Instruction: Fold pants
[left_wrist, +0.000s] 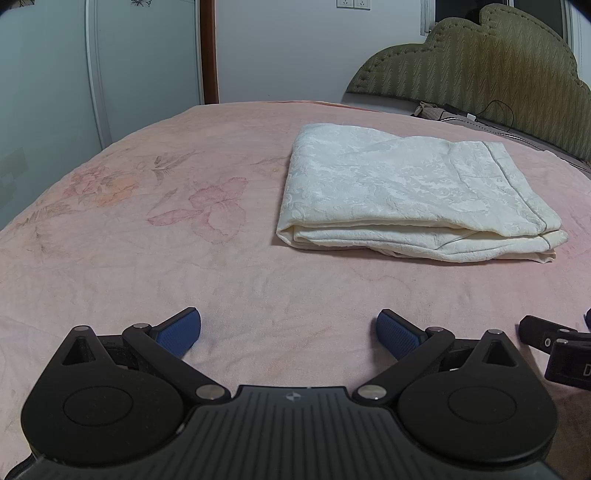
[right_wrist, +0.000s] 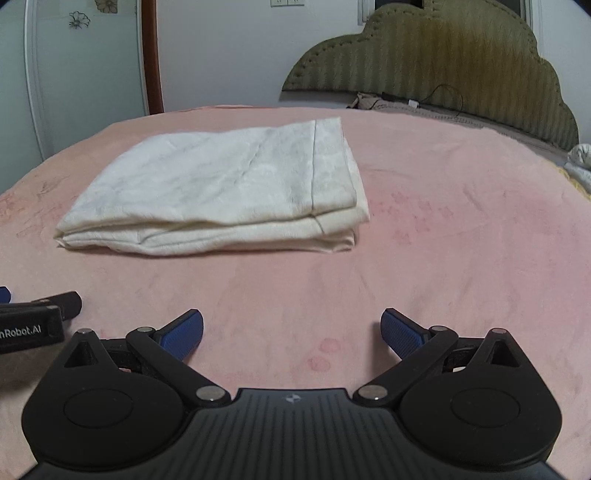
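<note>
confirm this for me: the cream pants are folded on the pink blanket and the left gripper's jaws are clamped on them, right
Not quite. The cream pants do lie folded on the pink blanket, but the left gripper holds nothing: the left wrist view shows its jaws spread open over bare blanket, well short of the pants.

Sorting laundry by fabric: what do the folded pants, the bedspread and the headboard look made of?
Pants: cream woven cloth, perhaps cotton jacquard, with a raised floral pattern and matte look. Bedspread: pink plush, seemingly fleece, with a soft nap and faded flower print. Headboard: olive upholstery fabric with zigzag ribbing and a stitched scalloped edge.
</note>
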